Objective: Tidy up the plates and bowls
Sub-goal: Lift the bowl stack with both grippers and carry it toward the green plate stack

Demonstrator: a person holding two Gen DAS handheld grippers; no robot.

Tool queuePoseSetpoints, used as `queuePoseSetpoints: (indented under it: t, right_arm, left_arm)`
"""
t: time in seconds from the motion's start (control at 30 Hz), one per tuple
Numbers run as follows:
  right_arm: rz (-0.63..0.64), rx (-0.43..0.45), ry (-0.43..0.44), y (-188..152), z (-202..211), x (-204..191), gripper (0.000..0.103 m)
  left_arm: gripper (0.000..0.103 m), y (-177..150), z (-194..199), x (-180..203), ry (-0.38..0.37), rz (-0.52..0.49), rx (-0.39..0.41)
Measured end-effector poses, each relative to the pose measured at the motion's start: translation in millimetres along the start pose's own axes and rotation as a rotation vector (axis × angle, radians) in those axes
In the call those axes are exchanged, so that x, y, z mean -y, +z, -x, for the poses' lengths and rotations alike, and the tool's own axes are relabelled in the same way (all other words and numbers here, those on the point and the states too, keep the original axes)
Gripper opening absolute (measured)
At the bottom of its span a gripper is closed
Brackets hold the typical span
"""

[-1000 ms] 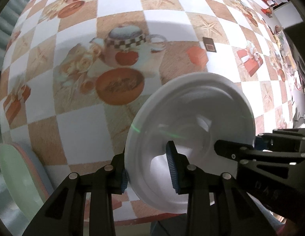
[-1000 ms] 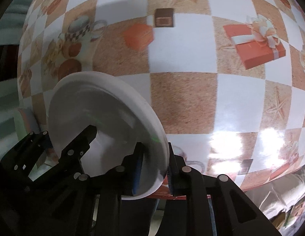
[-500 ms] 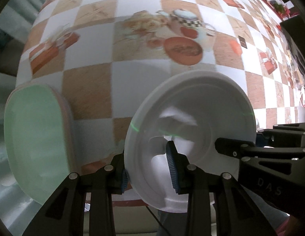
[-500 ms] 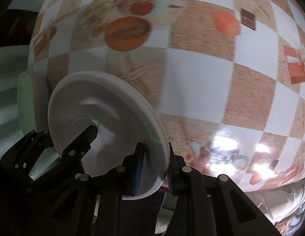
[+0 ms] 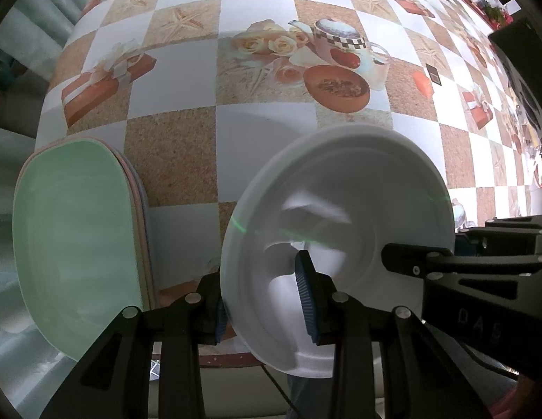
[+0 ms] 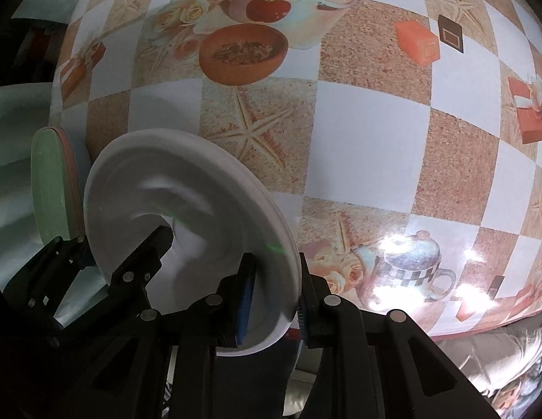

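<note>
Left view: the white plate [image 5: 340, 244] fills the lower middle, its hollow face towards the camera. The stack [image 5: 78, 244] of plates sits at 9 o'clock, showing its broad green top face. The right gripper [image 5: 456, 251] enters from 3 o'clock.
Right view: the same white plate [image 6: 190, 230] is seen nearly from the side, at 8 o'clock. The stack [image 6: 52, 188] is only a thin sliver behind it, green with a pink edge. The left gripper [image 6: 80, 255] shows at 8 o'clock. A glare patch lies on the cloth [image 6: 375, 104] at 4 o'clock.
Left gripper [image 5: 264, 296]: jaws closed to a narrow gap on the near rim of the white plate, one blue pad [image 5: 304, 296] inside the hollow and one behind.
Right gripper [image 6: 274, 300]: jaws pinched on the plate's rim, one blue pad [image 6: 246, 300] on each face.
White plate, place: held by both grippers over the near edge of the table [image 5: 215, 356], just right of the stack. Whether it touches the table cannot be told.
White plate, pose: tipped up on edge, hollow facing the left camera, rim running from 6 to 1 o'clock in the right view.
Containers: the white plate holds nothing. The green top plate of the stack holds nothing. How many plates lie under it cannot be told; pink and pale blue edges show.
Cloth [image 5: 271, 132]: checked white and tan, printed with teapots, roses, starfish and gift boxes.
</note>
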State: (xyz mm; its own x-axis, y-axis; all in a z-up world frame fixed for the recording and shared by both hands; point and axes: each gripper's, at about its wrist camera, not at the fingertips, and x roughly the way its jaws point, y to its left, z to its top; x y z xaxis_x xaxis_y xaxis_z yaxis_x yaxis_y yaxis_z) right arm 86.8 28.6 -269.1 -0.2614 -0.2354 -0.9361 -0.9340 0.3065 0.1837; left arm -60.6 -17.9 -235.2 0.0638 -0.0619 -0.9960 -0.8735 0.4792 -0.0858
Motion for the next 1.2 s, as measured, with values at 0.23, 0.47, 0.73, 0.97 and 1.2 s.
queuePoseSetpoints:
  t: [0.23, 0.47, 0.73, 0.97, 1.2]
  right_arm:
    - [-0.004, 0.007, -0.002, -6.4, -2.6, -6.4, 0.024]
    - [-0.001, 0.011, -0.014, -13.9, -0.4, -12.5, 0.024]
    - [0.01, 0.026, -0.035, -27.0, 8.6, -18.6, 0.024]
    - [0.017, 0.052, -0.036, -31.8, 30.5, -25.3, 0.024]
    - [0.079, 0.076, -0.036, -36.9, 49.3, -50.9, 0.024]
  left_arm:
    - [0.037, 0.3, -0.8, -6.7, -0.005, 0.007, 0.005]
    - [0.037, -1.8, 7.4, -8.6, -0.007, 0.009, 0.024]
    - [0.037, -6.0, 27.7, -6.0, -0.011, 0.022, 0.051]
    - [0.037, -6.2, 58.4, -9.2, -0.008, 0.036, 0.1]
    - [0.037, -13.9, 85.8, -29.6, 0.005, 0.084, 0.141]
